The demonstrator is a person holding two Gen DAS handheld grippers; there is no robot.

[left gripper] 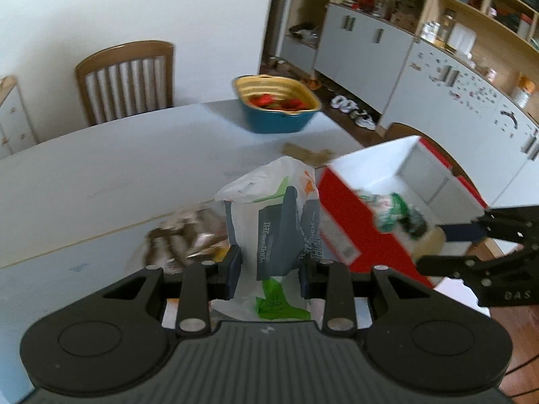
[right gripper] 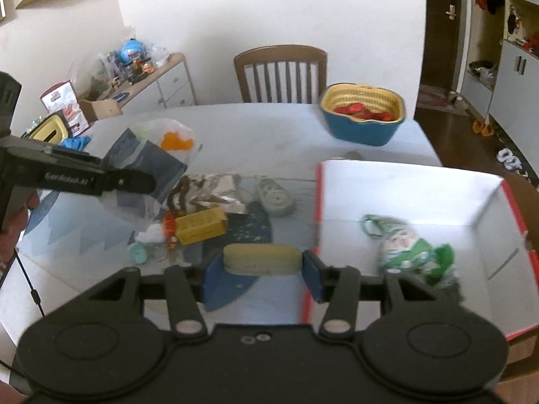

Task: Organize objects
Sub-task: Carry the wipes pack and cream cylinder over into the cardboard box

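Note:
My left gripper (left gripper: pixel 269 271) is shut on a crumpled white plastic bag (left gripper: pixel 269 208) with grey, green and orange print, held above the table. In the right wrist view that bag (right gripper: pixel 151 155) hangs from the left gripper (right gripper: pixel 134 180) at the left. My right gripper (right gripper: pixel 262 271) is shut on a pale yellow-green oblong case (right gripper: pixel 261 259), clamped end to end between the blue pads, just left of the red-and-white open box (right gripper: pixel 404 195). A green-and-white wrapped figure (right gripper: pixel 411 252) lies inside the box. The left wrist view shows the box (left gripper: pixel 347 222) and the right gripper (left gripper: pixel 448 245) at its near corner.
A pile lies on the white table (right gripper: pixel 235 128): a yellow box (right gripper: pixel 200 227), crumpled foil (right gripper: pixel 215 188), a grey-green oval thing (right gripper: pixel 274 195), a teal disc (right gripper: pixel 138 254). A blue basket (right gripper: pixel 362 114) with red items stands at the far edge, a wooden chair (right gripper: pixel 279 74) behind it.

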